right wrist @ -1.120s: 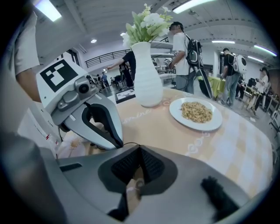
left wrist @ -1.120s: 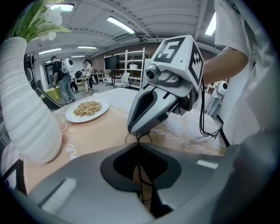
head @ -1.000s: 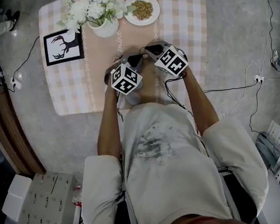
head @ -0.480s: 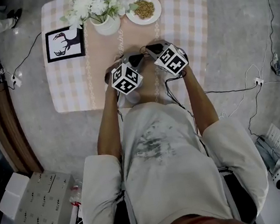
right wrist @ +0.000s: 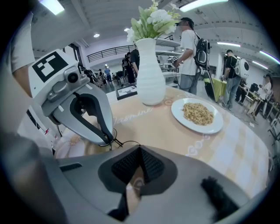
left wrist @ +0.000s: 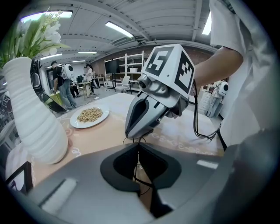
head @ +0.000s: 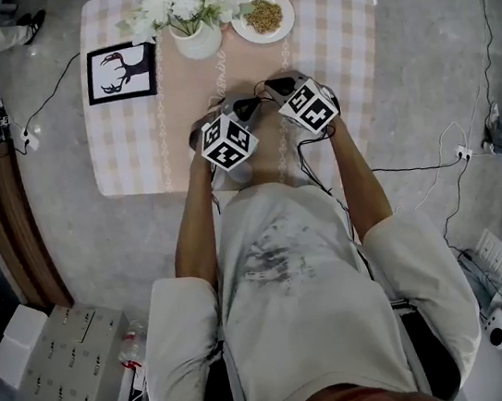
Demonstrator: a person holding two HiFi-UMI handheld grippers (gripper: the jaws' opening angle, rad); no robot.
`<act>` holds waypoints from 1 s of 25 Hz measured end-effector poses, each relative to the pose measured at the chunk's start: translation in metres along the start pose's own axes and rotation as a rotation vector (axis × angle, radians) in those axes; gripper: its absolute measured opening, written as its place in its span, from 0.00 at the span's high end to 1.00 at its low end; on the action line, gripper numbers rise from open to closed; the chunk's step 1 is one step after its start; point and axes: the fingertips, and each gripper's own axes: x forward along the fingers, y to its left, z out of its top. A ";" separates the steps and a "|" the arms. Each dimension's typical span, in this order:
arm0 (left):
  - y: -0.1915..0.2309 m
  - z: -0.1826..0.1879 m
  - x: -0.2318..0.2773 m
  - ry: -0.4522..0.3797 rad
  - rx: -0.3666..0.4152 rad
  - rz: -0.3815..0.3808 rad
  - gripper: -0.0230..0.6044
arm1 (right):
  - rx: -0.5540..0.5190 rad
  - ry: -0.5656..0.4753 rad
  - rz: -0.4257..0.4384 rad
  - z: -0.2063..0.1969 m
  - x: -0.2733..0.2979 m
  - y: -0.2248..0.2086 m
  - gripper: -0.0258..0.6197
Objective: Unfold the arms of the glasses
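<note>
The glasses (right wrist: pixel 125 142) are a thin dark wire frame held low over the table's near middle, between the two gripper tips. In the left gripper view a thin wire of the glasses (left wrist: pixel 135 162) runs through the closed jaws of my left gripper (left wrist: pixel 139 148). My right gripper (left wrist: pixel 136 134) faces it almost tip to tip, with wire loops at its tip. In the right gripper view my right gripper (right wrist: pixel 139 151) is shut, and the wire leads from it to the left gripper (right wrist: pixel 107 139). In the head view the marker cubes hide the frame.
On the checked tablecloth (head: pixel 131 147) stand a white ribbed vase of white flowers (head: pixel 197 39), a plate of grains (head: pixel 263 16) and a framed deer picture (head: pixel 120 71). Cables trail over the floor on both sides. People stand in the background.
The head camera has shifted slightly, so the table sits a little lower in the picture. Both grippers stay tip to tip in the same spot.
</note>
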 end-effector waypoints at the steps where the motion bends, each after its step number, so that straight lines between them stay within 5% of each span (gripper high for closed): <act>1: -0.001 0.000 -0.001 -0.002 0.001 0.001 0.94 | -0.002 0.000 -0.002 0.000 0.000 0.000 0.94; 25: -0.008 0.004 -0.031 -0.065 -0.006 0.050 0.94 | -0.038 0.021 -0.047 -0.001 0.003 -0.001 0.94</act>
